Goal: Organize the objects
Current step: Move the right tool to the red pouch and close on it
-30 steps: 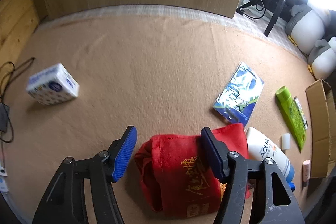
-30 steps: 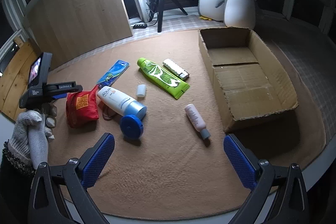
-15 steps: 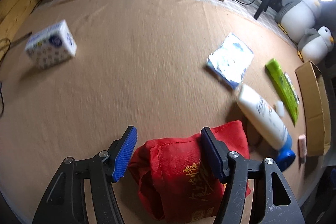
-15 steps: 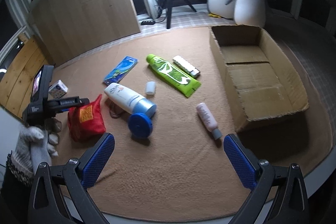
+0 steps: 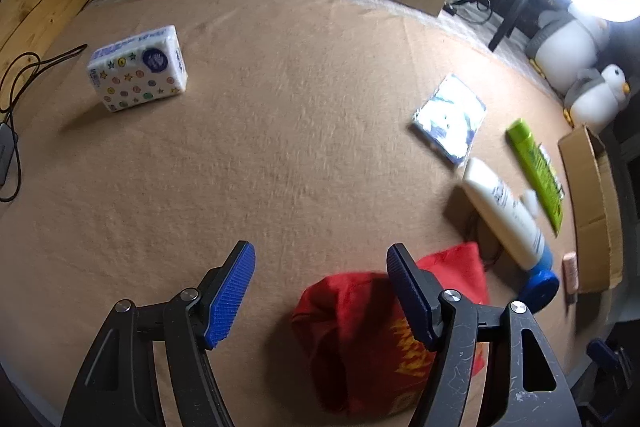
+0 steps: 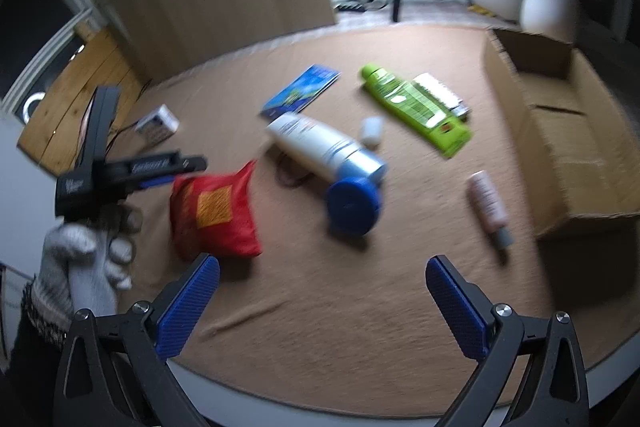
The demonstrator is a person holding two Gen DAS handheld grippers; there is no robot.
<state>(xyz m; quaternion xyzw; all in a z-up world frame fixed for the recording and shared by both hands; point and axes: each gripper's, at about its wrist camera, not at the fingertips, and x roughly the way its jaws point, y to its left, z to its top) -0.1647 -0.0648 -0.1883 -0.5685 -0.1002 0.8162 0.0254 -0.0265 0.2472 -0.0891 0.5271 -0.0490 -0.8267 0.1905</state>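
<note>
Hovering open and empty, the left gripper [image 5: 320, 287] sits off-centre over the red pouch [image 5: 360, 339] on the mat, so closing now risks pinching only loose fabric, while the right gripper [image 6: 320, 291] gapes empty.

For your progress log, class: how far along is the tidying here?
Done: nothing shows as packed; what shows of the box is bare. In hand: nothing; the left claw is open beside the red pouch, and the right claw is open over bare mat. Left: pouch, white bottle, green tube, pink bottle, blue packet and tissue pack.
</note>
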